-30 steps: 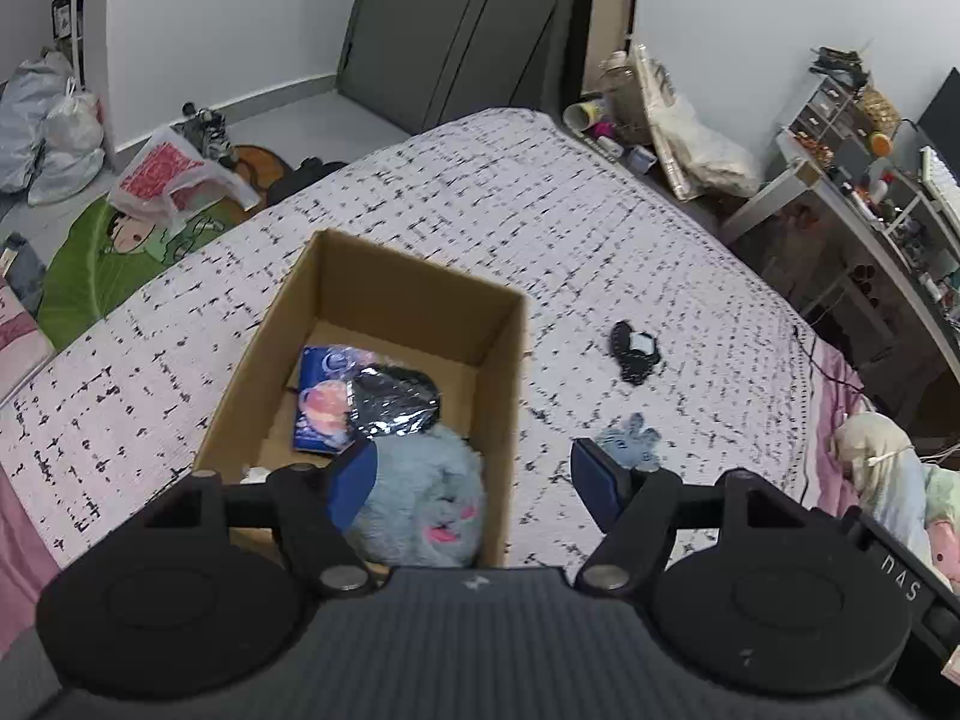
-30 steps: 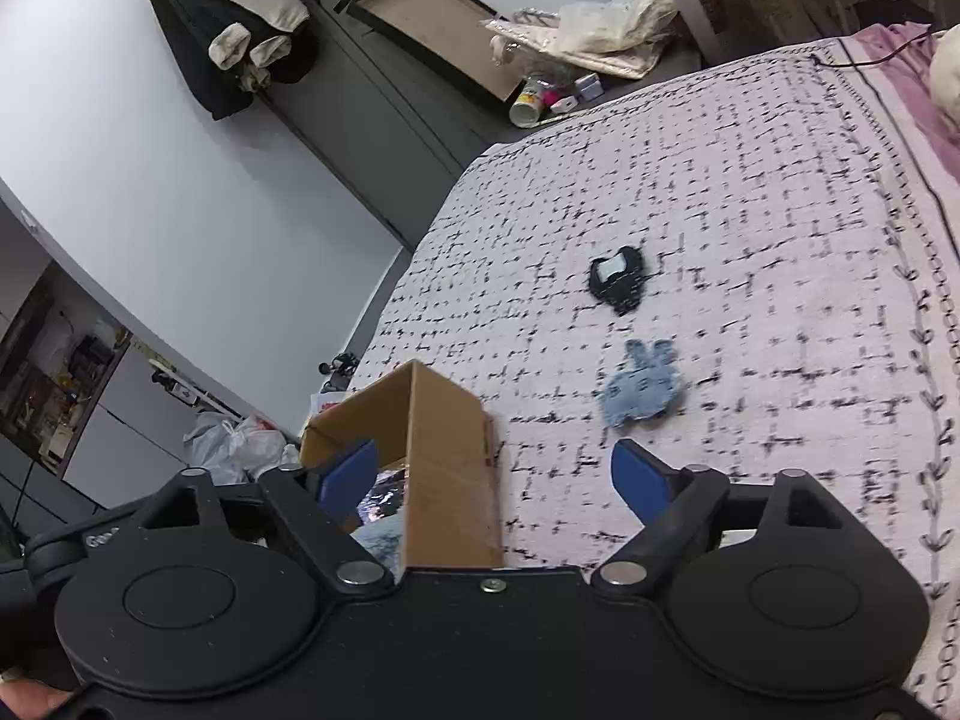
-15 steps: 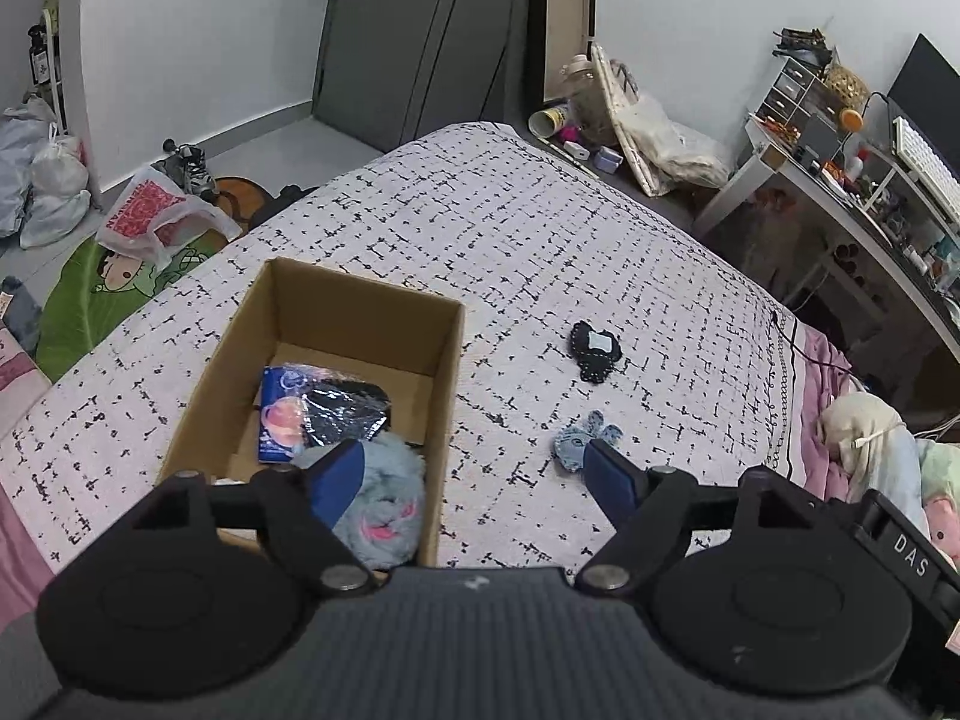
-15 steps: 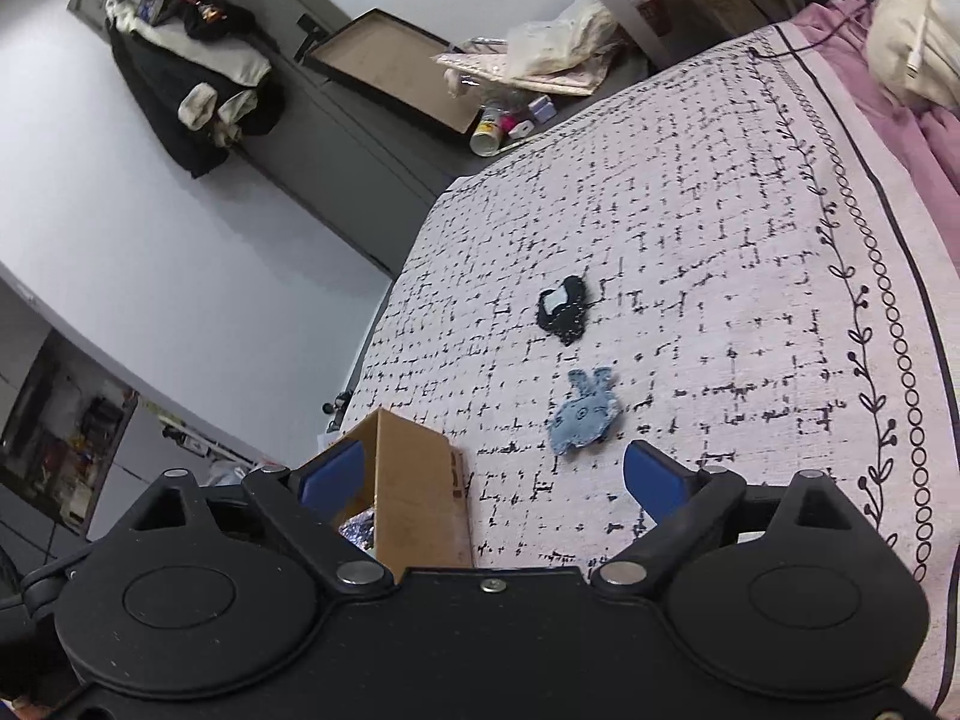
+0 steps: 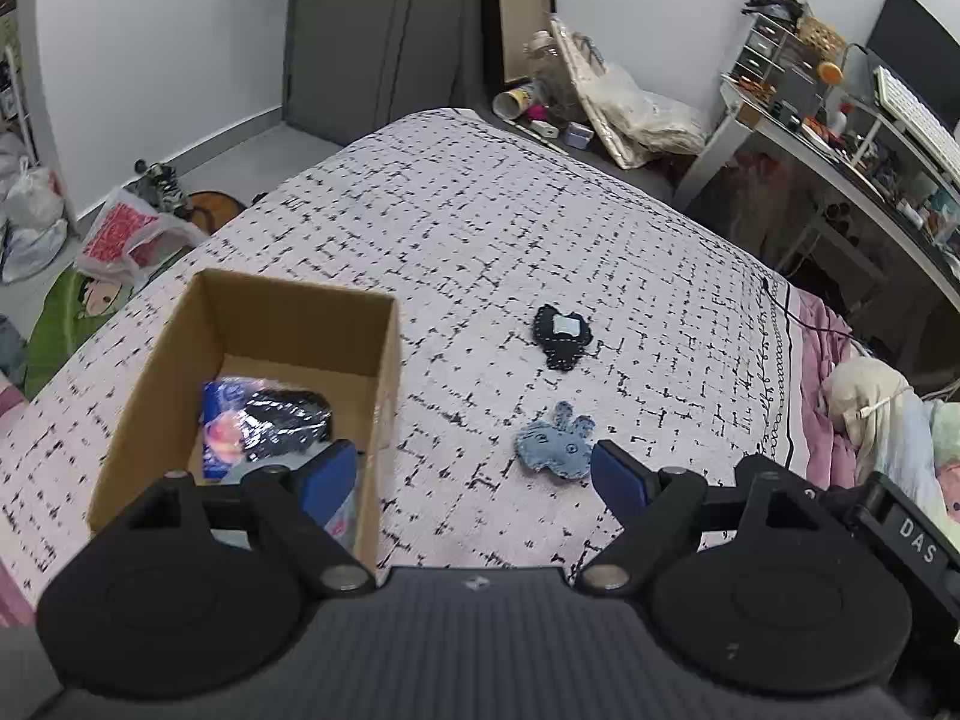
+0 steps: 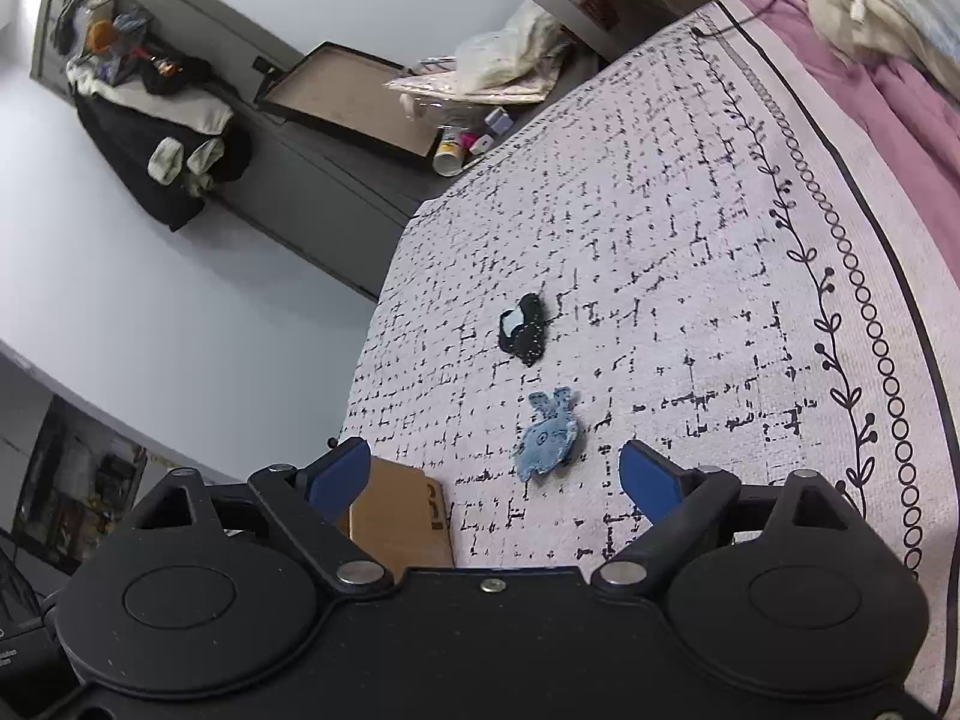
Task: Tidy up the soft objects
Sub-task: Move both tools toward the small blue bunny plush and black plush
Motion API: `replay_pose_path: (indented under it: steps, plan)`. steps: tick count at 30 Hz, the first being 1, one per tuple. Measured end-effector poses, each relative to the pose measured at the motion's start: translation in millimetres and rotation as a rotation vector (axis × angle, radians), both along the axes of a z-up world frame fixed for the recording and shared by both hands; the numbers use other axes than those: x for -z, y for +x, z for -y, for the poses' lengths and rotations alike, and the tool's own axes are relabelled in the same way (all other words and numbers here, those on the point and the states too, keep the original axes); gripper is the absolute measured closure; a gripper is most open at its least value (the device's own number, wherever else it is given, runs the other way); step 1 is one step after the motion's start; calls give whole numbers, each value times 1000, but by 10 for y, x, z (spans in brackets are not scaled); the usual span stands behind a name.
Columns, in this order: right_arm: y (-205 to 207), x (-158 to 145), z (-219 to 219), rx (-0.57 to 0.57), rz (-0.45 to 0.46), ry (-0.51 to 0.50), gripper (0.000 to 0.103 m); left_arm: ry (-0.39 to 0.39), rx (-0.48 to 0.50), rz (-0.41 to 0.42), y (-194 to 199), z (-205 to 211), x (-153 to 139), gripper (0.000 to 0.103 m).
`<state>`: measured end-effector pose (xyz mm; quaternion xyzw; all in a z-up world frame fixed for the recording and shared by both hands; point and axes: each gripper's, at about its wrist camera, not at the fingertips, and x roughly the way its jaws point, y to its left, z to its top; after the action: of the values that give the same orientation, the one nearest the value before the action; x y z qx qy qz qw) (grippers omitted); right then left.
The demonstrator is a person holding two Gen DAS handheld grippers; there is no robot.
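A small blue denim bunny toy (image 5: pixel 555 447) lies flat on the patterned bedspread, just ahead of my open, empty left gripper (image 5: pixel 474 474). A black felt toy with a pale patch (image 5: pixel 562 336) lies further out. An open cardboard box (image 5: pixel 384 372) stands on the left and holds a shiny blue-and-black packet (image 5: pixel 264 420) and a grey plush, mostly hidden behind my left finger. In the right wrist view the bunny (image 6: pixel 549 435) and the black toy (image 6: pixel 524 330) lie ahead of my open, empty right gripper (image 6: pixel 495 477); a box corner (image 6: pixel 399 519) shows low left.
The bed edge drops to a floor with plastic bags (image 5: pixel 129 231) on the left. A cluttered desk (image 5: pixel 840 138) stands at the right. Pink bedding and a cream plush (image 5: pixel 870 402) lie at the right edge. A grey wardrobe (image 5: pixel 384 36) is behind.
Both grippers have pulled back and shifted right. The box has slid left in the left wrist view and the bunny now lies between the left fingertips' line of sight.
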<state>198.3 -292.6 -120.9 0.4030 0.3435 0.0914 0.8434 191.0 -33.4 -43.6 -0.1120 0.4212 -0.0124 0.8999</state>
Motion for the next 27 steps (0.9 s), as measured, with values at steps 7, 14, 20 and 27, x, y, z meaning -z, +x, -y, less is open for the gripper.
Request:
replay_pose_path:
  steps: [7,14,20,27]
  plan:
    - [115,191,29,14,-22,41,22,19,19,-23,188,134,155,19]
    - [241,348,43,14,-34,72,28,32,23,-33,335,203,271,19]
    - [360,503,54,27,-49,97,34,38,27,-38,491,254,362,19]
    - [479,692,16,39,-74,129,38,51,57,-46,657,359,494,19]
